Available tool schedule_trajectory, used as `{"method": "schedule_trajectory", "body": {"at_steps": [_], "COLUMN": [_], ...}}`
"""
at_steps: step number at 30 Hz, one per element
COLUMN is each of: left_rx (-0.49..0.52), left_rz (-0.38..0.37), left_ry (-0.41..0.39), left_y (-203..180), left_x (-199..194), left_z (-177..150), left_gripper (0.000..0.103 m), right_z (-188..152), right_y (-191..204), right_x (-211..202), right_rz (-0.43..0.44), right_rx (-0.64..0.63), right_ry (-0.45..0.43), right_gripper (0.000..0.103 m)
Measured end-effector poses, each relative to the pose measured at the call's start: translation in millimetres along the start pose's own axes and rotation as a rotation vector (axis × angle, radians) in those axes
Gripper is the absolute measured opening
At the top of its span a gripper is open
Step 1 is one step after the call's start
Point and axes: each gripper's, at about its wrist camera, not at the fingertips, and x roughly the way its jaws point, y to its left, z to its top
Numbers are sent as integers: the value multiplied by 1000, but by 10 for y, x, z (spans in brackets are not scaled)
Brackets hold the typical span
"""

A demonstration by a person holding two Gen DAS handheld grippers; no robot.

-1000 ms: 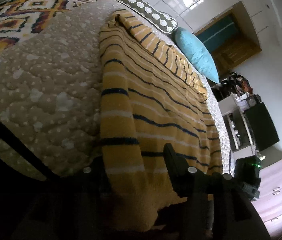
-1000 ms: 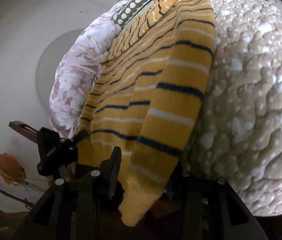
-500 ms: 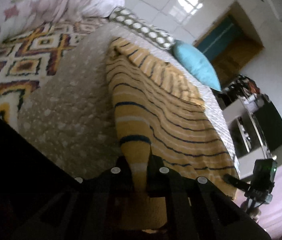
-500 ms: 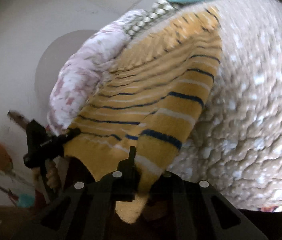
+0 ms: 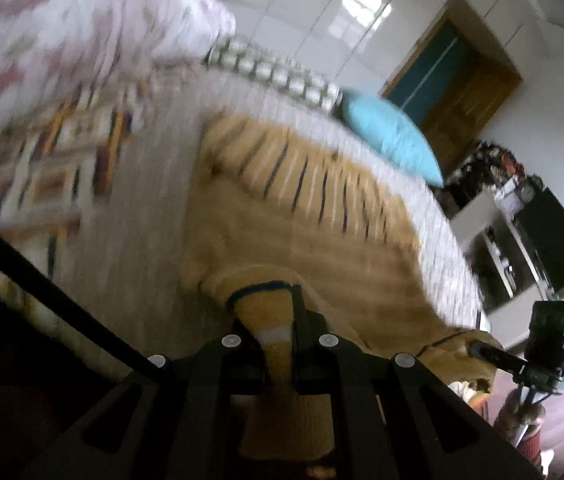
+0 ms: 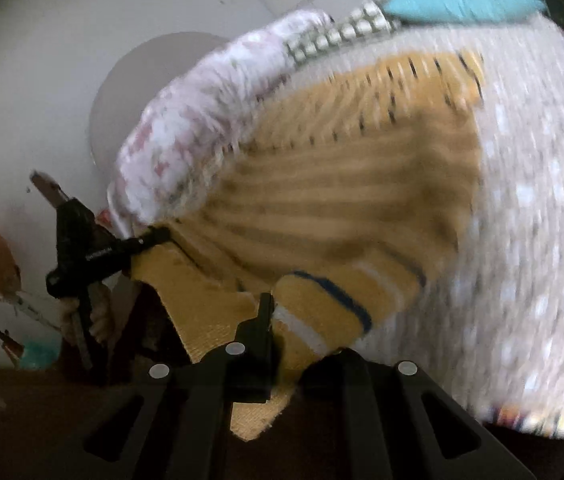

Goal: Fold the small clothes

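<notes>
A yellow sweater (image 5: 321, 220) with navy and white stripes lies lengthwise on the beige dotted bedspread (image 5: 142, 220). My left gripper (image 5: 274, 320) is shut on one bottom corner of its hem and holds it lifted off the bed. My right gripper (image 6: 282, 320) is shut on the other hem corner of the sweater (image 6: 341, 200), also lifted. Each gripper shows in the other's view, the right one (image 5: 489, 354) and the left one (image 6: 150, 238), pinching the hem. Both views are motion-blurred.
A turquoise pillow (image 5: 389, 136) and a green spotted bolster (image 5: 278, 76) lie at the head of the bed. A floral quilt (image 5: 82, 40) and a patterned blanket (image 5: 42, 168) lie beside the sweater. Shelves and a dark screen (image 5: 553, 240) stand at the right.
Both grippers closed on the sweater's hem corners and have lifted them, carrying the hem forward toward the head of the bed.
</notes>
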Motion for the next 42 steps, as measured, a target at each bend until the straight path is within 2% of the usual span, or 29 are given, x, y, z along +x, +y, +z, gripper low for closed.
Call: {"method": "schedule_trajectory", "body": {"at_steps": [3, 7, 10, 13, 16, 19, 20, 21, 22, 23, 25, 26, 27, 28, 31, 35, 38, 42], "left_rx": [27, -12, -16, -25, -64, -142, -177, -202, -235, -262, -320, -343, -363, -378, -388, -361, -285, -118], "left_rz": [21, 54, 126, 151, 138, 73, 38, 10, -26, -58, -134, -147, -145, -148, -164, -128, -71, -23], "left_ry": [-55, -61, 2, 65, 97, 118, 130, 136, 140, 141, 130, 105, 69, 36, 16, 1, 24, 53], "left_y": [-129, -147, -85, -20, 101, 235, 289, 319, 361, 391, 462, 498, 533, 573, 670, 769, 778, 676], "left_x": [212, 799, 1338, 1698, 1903, 2038, 2085, 2114, 2144, 2148, 2130, 2097, 2043, 1986, 1875, 1634, 1450, 1230], "left_z": [496, 1132, 1376, 1449, 1537, 1612, 1649, 1675, 1706, 1729, 1763, 1782, 1805, 1835, 1914, 1887, 1746, 1411], "left_gripper": [8, 8, 8, 8, 11, 13, 17, 23, 26, 33, 50, 67, 76, 79, 79, 79, 80, 80], "right_z": [592, 1267, 1578, 1745, 1853, 2036, 2075, 2123, 2181, 2213, 2289, 2310, 2328, 2344, 2419, 2496, 2495, 2424], "right_y": [-2, -233, -463, -768, -974, -1203, -1267, -1345, -1443, -1505, -1662, -1733, -1801, -1820, -1899, -1712, -1468, -1078], "right_x": [59, 249, 517, 778, 936, 1060, 1101, 1159, 1221, 1244, 1289, 1294, 1306, 1304, 1310, 1244, 1216, 1306], "right_rz": [-38, -82, -110, -154, -177, -170, -164, -157, -156, -163, -147, -134, -126, -122, -126, -182, -222, -210], "right_rx": [-23, 24, 79, 118, 141, 197, 222, 252, 285, 307, 373, 406, 432, 447, 475, 378, 278, 178], "right_ry": [-104, -200, -201, -167, -157, -157, -152, -143, -137, -140, -158, -170, -186, -197, -221, -225, -211, -165], "right_gripper": [9, 9, 9, 9, 11, 14, 20, 31, 40, 55, 59, 60, 61, 61, 61, 62, 64, 64]}}
